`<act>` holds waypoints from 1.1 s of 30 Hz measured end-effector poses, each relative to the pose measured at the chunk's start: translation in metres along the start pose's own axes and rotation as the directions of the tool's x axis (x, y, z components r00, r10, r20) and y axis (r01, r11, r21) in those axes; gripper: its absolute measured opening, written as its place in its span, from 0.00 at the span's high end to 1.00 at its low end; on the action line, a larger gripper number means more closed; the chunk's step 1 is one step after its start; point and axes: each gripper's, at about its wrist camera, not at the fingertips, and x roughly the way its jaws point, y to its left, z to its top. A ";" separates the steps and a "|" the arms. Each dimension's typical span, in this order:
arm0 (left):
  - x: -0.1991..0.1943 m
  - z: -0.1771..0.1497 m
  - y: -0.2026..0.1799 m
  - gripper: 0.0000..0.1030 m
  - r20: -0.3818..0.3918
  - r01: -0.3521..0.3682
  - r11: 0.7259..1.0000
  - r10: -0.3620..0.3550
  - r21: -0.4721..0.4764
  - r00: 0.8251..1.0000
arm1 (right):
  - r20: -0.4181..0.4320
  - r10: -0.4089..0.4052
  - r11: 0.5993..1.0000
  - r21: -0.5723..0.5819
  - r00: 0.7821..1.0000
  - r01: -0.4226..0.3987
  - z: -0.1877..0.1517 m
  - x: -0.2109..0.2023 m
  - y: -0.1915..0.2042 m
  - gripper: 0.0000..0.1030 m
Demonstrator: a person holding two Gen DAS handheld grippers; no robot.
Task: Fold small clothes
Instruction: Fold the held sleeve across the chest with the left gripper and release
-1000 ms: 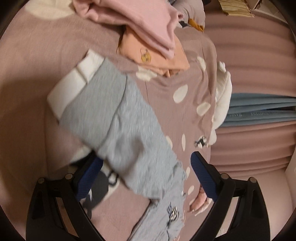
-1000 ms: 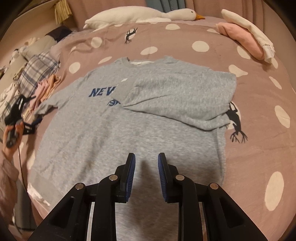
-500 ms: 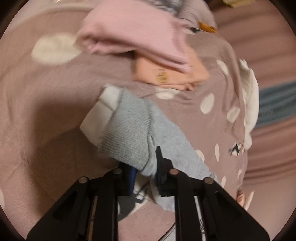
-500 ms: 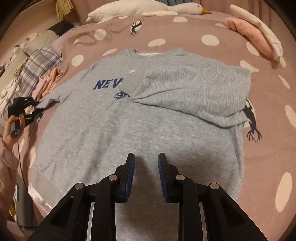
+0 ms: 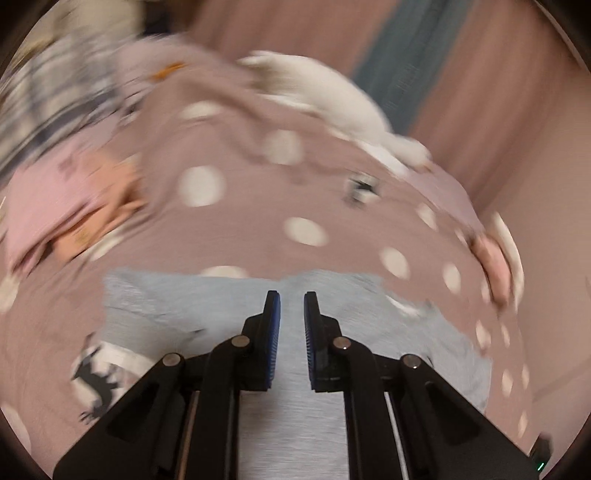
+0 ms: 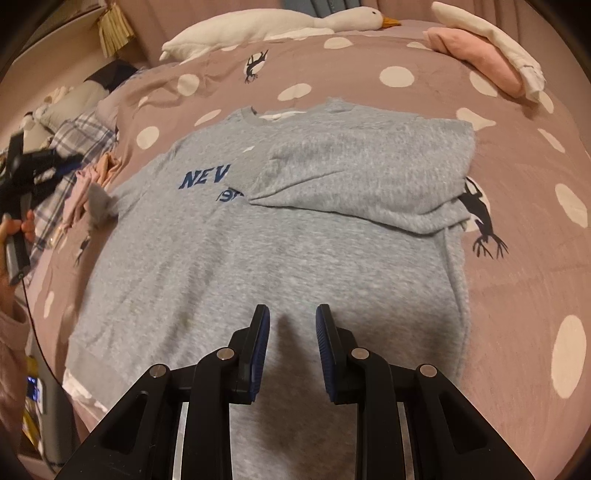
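A: Where's the grey sweatshirt (image 6: 295, 258) lying rn?

B: It's lying front up on the pink polka-dot bedspread (image 6: 517, 295), neck pointing twd the goose plush (image 6: 277, 26), hem hanging near the bed's edge. A white layer is peeking out at the neck and under the hem.

A: How's it looking, fold-wise?

B: One side w/ its sleeve is lying folded in over the chest, covering part of the print. The other sleeve is sticking out, its cuff standing up off the bedspread.

A: Grippers?

B: The left gripper (image 5: 291, 306) is showing its pads pressed nearly together, grey sweatshirt fabric filling the slit btwn them; that view is blurring badly, so I'm reading it as pinching the raised sleeve. A hand (image 6: 16, 229) is gripping its handle. The right gripper (image 6: 292, 321) is hovering over the lower body of the shirt, jaws slightly spread, nothing btwn them.

A: Any writing?

B: "NEV" is showing in dark blue caps on the chest. A 2nd line below is getting cut off by the folded part; can't read it.

A: Other stuff around?

B: A folded pink garment (image 6: 476, 51) w/ a white cloth (image 6: 491, 33) on it is sitting near the bed's far corner. A plaid cloth (image 6: 81, 136) and peachy-pink clothes (image 6: 99, 170) are piling up beside the raised sleeve. A black deer print (image 6: 480, 218) is peeking out just beside the folded edge.
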 end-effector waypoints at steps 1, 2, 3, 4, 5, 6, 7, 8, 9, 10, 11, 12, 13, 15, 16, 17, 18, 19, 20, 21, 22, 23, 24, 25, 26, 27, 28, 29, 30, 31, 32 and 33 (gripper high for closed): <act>0.008 -0.005 -0.016 0.89 -0.025 0.028 0.999 -0.027 0.024 0.999 | 0.002 0.000 1.000 0.005 1.000 0.000 -0.001 -0.001 -0.002 0.76; 0.013 -0.009 -0.021 0.88 -0.040 0.043 0.999 -0.042 0.025 0.998 | 0.004 0.001 1.000 0.011 1.000 -0.001 -0.002 -0.002 -0.004 0.76; 0.019 -0.014 -0.026 0.86 -0.056 0.063 0.998 -0.062 0.006 0.996 | 0.004 0.003 1.000 0.017 1.000 -0.003 -0.003 -0.003 -0.005 0.76; 0.021 -0.016 -0.024 0.86 -0.061 0.070 0.997 -0.071 -0.012 0.996 | 0.003 0.003 1.000 0.022 1.000 -0.003 -0.003 -0.004 -0.007 0.76; 0.024 -0.019 -0.020 0.83 -0.068 0.082 0.995 -0.085 -0.048 0.994 | 0.003 0.002 1.000 0.023 1.000 -0.002 -0.003 -0.004 -0.008 0.76; 0.025 -0.021 -0.015 0.74 -0.071 0.090 0.993 -0.096 -0.076 0.993 | 0.003 0.000 1.000 0.023 1.000 0.000 -0.002 -0.005 -0.009 0.76; 0.025 -0.024 -0.008 0.65 -0.079 0.089 0.990 -0.097 -0.105 0.992 | 0.004 -0.002 1.000 0.021 1.000 0.002 -0.002 -0.006 -0.009 0.76; 0.023 -0.027 0.001 0.45 -0.092 0.076 0.987 -0.090 -0.139 0.992 | 0.007 -0.003 1.000 0.019 1.000 0.003 -0.002 -0.008 -0.010 0.75; 0.021 -0.029 0.011 0.35 -0.094 0.072 0.982 -0.089 -0.172 0.992 | 0.009 -0.003 1.000 0.021 1.000 0.003 -0.002 -0.008 -0.011 0.74; 0.015 -0.032 0.025 0.35 -0.084 0.067 0.974 -0.087 -0.216 0.993 | 0.009 -0.001 1.000 0.025 1.000 0.001 -0.001 -0.008 -0.011 0.68; 0.011 -0.034 0.038 0.35 -0.081 0.050 0.969 -0.071 -0.240 0.994 | 0.013 0.001 0.999 0.034 1.000 -0.002 -0.002 -0.008 -0.012 0.64; 0.007 -0.034 0.046 0.35 -0.080 0.033 0.965 -0.055 -0.259 0.995 | 0.016 0.007 0.999 0.046 1.000 -0.007 -0.002 -0.007 -0.014 0.58; 0.002 -0.035 0.064 0.35 -0.080 0.005 0.959 -0.029 -0.284 0.996 | 0.013 0.014 0.998 0.055 1.000 -0.015 -0.002 -0.005 -0.014 0.58; -0.004 -0.035 0.086 0.35 -0.087 -0.036 0.950 0.010 -0.310 0.996 | 0.001 0.034 0.997 0.070 0.999 -0.034 -0.002 0.000 -0.013 0.58; -0.006 -0.035 0.103 0.35 -0.104 -0.056 0.940 0.022 -0.335 0.994 | -0.006 0.040 0.997 0.068 0.999 -0.040 -0.001 0.002 -0.010 0.58; -0.007 -0.035 0.114 0.35 -0.112 -0.049 0.928 0.008 -0.369 0.994 | -0.011 0.041 0.997 0.059 0.999 -0.041 -0.001 0.004 -0.007 0.58; -0.007 -0.036 0.127 0.35 -0.112 -0.021 0.908 -0.029 -0.419 0.993 | -0.015 0.040 0.998 0.047 0.999 -0.039 -0.001 0.006 -0.003 0.58; -0.006 -0.040 0.145 0.35 -0.107 0.024 0.863 -0.091 -0.505 0.990 | -0.020 0.038 0.999 0.033 0.999 -0.037 0.000 0.008 0.001 0.58; -0.006 -0.044 0.154 0.35 -0.101 0.038 0.836 -0.111 -0.548 0.989 | -0.025 0.037 0.999 0.022 0.999 -0.037 0.001 0.010 0.003 0.58; -0.005 -0.048 0.165 0.35 -0.092 0.050 0.798 -0.131 -0.600 0.987 | -0.029 0.035 0.999 0.012 0.999 -0.035 0.001 0.013 0.007 0.58; -0.005 -0.054 0.173 0.35 -0.085 0.054 0.767 -0.141 -0.639 0.986 | -0.032 0.034 0.999 0.006 0.999 -0.034 0.002 0.014 0.009 0.58; -0.005 -0.057 0.176 0.35 -0.080 0.061 0.754 -0.149 -0.655 0.986 | -0.035 0.032 0.999 0.000 0.999 -0.032 0.002 0.015 0.011 0.58; -0.003 -0.060 0.178 0.35 -0.080 0.068 0.743 -0.161 -0.665 0.984 | -0.039 0.031 1.000 -0.005 0.999 -0.031 0.002 0.017 0.014 0.58; 0.002 -0.066 0.180 0.35 -0.102 0.063 0.729 -0.180 -0.681 0.978 | -0.042 0.031 0.999 -0.012 0.999 -0.031 0.003 0.018 0.016 0.58; 0.005 -0.069 0.181 0.35 -0.113 0.062 0.719 -0.193 -0.692 0.975 | -0.045 0.030 0.999 -0.018 0.999 -0.030 0.004 0.019 0.017 0.58; 0.008 -0.073 0.183 0.35 -0.120 0.066 0.709 -0.208 -0.702 0.971 | -0.049 0.025 0.999 -0.025 0.998 -0.027 0.004 0.019 0.018 0.58; 0.013 -0.076 0.184 0.35 -0.122 0.071 0.696 -0.223 -0.715 0.967 | -0.051 0.021 0.999 -0.030 0.998 -0.023 0.005 0.020 0.019 0.58; 0.015 -0.078 0.186 0.35 -0.117 0.074 0.685 -0.228 -0.724 0.967 | -0.052 0.018 0.999 -0.031 0.998 -0.020 0.006 0.021 0.019 0.58; 0.017 -0.078 0.187 0.35 -0.103 0.085 0.673 -0.235 -0.735 0.967 | -0.053 0.017 0.999 -0.027 0.998 -0.019 0.007 0.021 0.018 0.58; 0.018 -0.077 0.190 0.35 -0.071 0.112 0.656 -0.246 -0.747 0.967 | -0.053 0.018 1.000 -0.022 0.998 -0.019 0.007 0.021 0.017 0.58; 0.020 -0.075 0.192 0.35 -0.052 0.126 0.648 -0.247 -0.751 0.968 | -0.054 0.018 1.000 -0.018 0.998 -0.019 0.007 0.021 0.017 0.58; 0.020 -0.074 0.194 0.35 -0.032 0.135 0.641 -0.242 -0.756 0.970 | -0.056 0.016 1.000 -0.017 0.998 -0.017 0.007 0.021 0.017 0.58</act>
